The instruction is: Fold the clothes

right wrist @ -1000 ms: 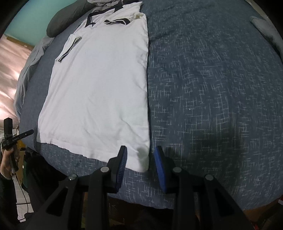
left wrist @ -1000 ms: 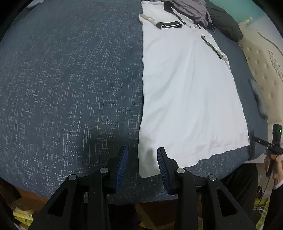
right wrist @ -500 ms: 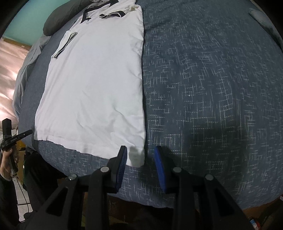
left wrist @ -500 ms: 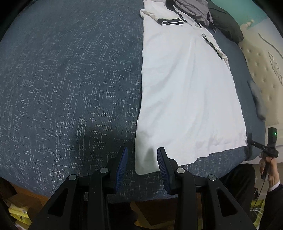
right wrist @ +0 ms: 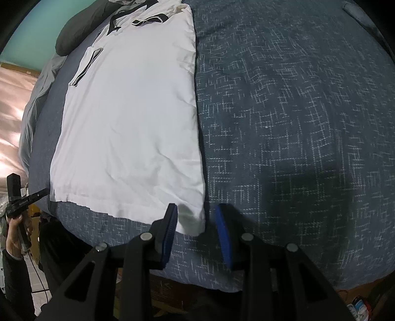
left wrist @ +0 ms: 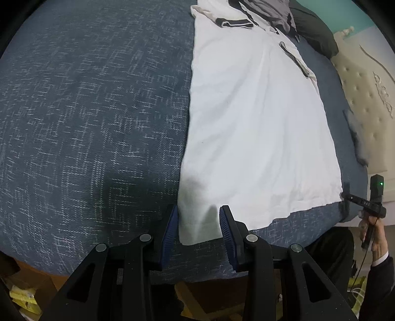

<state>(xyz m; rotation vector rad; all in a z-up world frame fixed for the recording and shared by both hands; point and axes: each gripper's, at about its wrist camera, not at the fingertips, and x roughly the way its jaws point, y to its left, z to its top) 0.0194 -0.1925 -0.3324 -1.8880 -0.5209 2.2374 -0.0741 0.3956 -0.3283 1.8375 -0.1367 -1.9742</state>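
Observation:
A white polo shirt [left wrist: 254,118] with black trim lies flat and lengthwise on the blue flecked bed cover [left wrist: 86,111], collar far, hem near. My left gripper [left wrist: 198,214] hovers open over the hem's left corner, which lies between the blue pads without being pinched. In the right wrist view the same shirt [right wrist: 130,118] shows its right hem corner between the spread jaws of my right gripper [right wrist: 196,212], also open. Both grippers point steeply down at the near edge of the bed.
A dark pillow [left wrist: 313,34] and a grey garment [left wrist: 269,10] sit beyond the collar. A cream tufted headboard [left wrist: 365,98] stands at the right. A person's hand [left wrist: 370,232] holds the other gripper off the bed's edge. Wide bed cover [right wrist: 296,111] lies beside the shirt.
Both grippers have edged closer to the hem corners, which now sit further in between the jaws. The jaw gaps look the same. The shirt has not shifted.

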